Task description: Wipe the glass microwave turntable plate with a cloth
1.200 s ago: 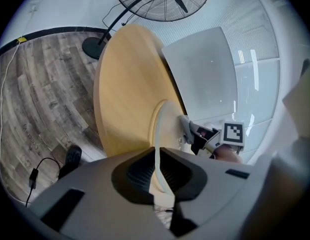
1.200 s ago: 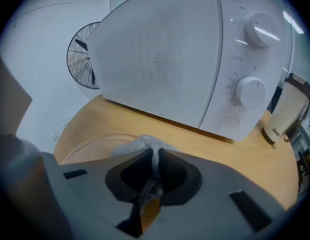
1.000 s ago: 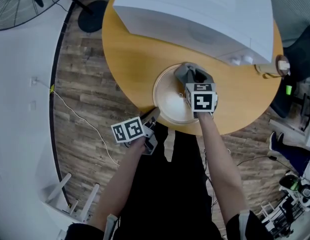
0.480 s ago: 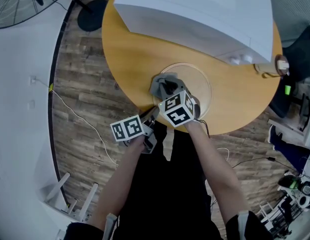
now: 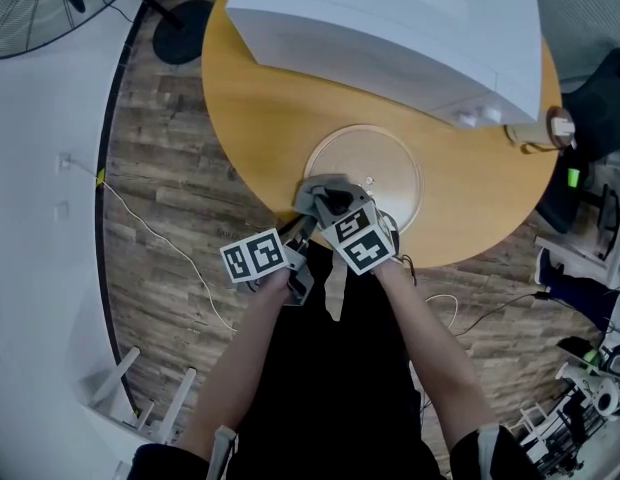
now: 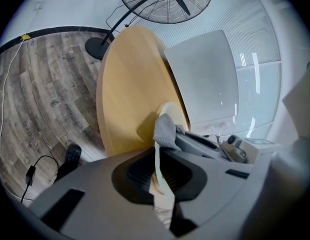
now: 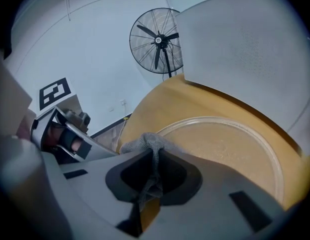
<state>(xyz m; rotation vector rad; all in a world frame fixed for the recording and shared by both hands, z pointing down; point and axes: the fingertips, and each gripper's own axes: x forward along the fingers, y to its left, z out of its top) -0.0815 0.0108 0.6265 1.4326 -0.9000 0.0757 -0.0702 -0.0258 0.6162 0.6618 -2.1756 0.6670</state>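
Observation:
The round glass turntable plate lies on the wooden table in front of the microwave. My left gripper is shut on the plate's near-left rim; in the left gripper view that rim runs edge-on between the jaws. My right gripper is shut on a bunched grey cloth, which rests on the plate's near-left edge close to the left gripper. In the right gripper view the cloth bulges out of the closed jaws, with the plate spread out beyond it.
A white microwave fills the far half of the table. A small object sits at the table's right edge. A standing fan is on the wood floor to the far left, and cables trail across the floor.
The right gripper has dragged the cloth from the plate's far middle across to its near-left rim, rolling as it came. The left gripper and plate have stayed put.

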